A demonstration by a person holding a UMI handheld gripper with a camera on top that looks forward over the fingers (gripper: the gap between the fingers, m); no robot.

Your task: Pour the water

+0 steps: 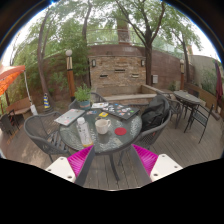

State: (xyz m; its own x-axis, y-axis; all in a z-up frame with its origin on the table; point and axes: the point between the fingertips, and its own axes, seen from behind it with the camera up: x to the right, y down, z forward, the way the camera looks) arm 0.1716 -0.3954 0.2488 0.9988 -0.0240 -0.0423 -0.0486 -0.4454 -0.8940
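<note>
A round glass patio table [88,143] stands a little way ahead of me on a wooden deck. On it sits a pale cup or small jug [102,127], with a flat red object [121,131] to its right. Behind them lie papers or magazines [70,116] and a dark tray-like thing [120,110]. My gripper [113,158] is open, its magenta pads [80,158] spread wide apart, and nothing is between them. The fingers are short of the table's near rim and well back from the cup.
Dark metal chairs [40,130] [155,116] ring the table. A stone fireplace wall [117,68] rises beyond it, an orange umbrella [10,78] is at the left, and a second table with chairs [188,99] is at the right. Deck boards [112,172] lie under the fingers.
</note>
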